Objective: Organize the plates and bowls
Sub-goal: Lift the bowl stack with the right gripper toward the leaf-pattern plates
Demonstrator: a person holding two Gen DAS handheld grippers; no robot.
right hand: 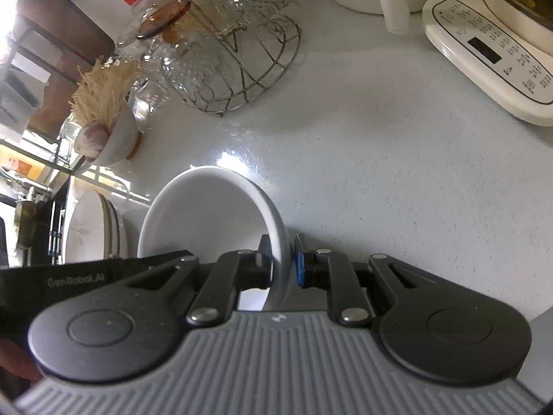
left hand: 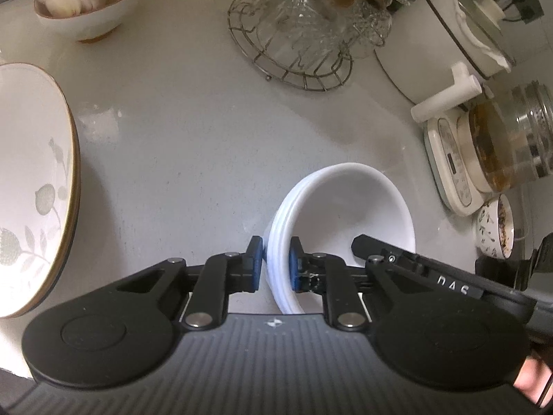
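My left gripper (left hand: 275,263) has its jaws clamped on the near rim of a stack of white bowls (left hand: 345,207), one blue pad outside the wall and one inside; the layered rims show as ridges between the pads. My right gripper (right hand: 282,264) grips the opposite rim of the same stack (right hand: 207,214) in the same way, jaws pressed together on the wall with a blue pad on the outer side. In each wrist view the black body of the other gripper reaches in across the bowl's mouth. The stack tips in both views, and I cannot tell whether its base touches the tabletop (left hand: 179,145).

Toward the tabletop's left edge, near me, stands a large white plate with a grey flower pattern and a gold rim (left hand: 38,186), well apart from the bowls; the right wrist view shows it as part of a leaning pile of plates (right hand: 93,228).

Near the right edge sits a cream appliance base with a button panel (left hand: 449,169) carrying a glass pot of brownish liquid (left hand: 504,141), and just beside it, closer to me, a small patterned cup (left hand: 494,228).

Farther back, in the middle, a wire rack holds clear cut-glass cups (left hand: 297,34). In the far left corner a white bowl holds garlic bulbs (left hand: 79,7), and toward the far right a white lidded pot with a handle (left hand: 446,52) stands beside the rack
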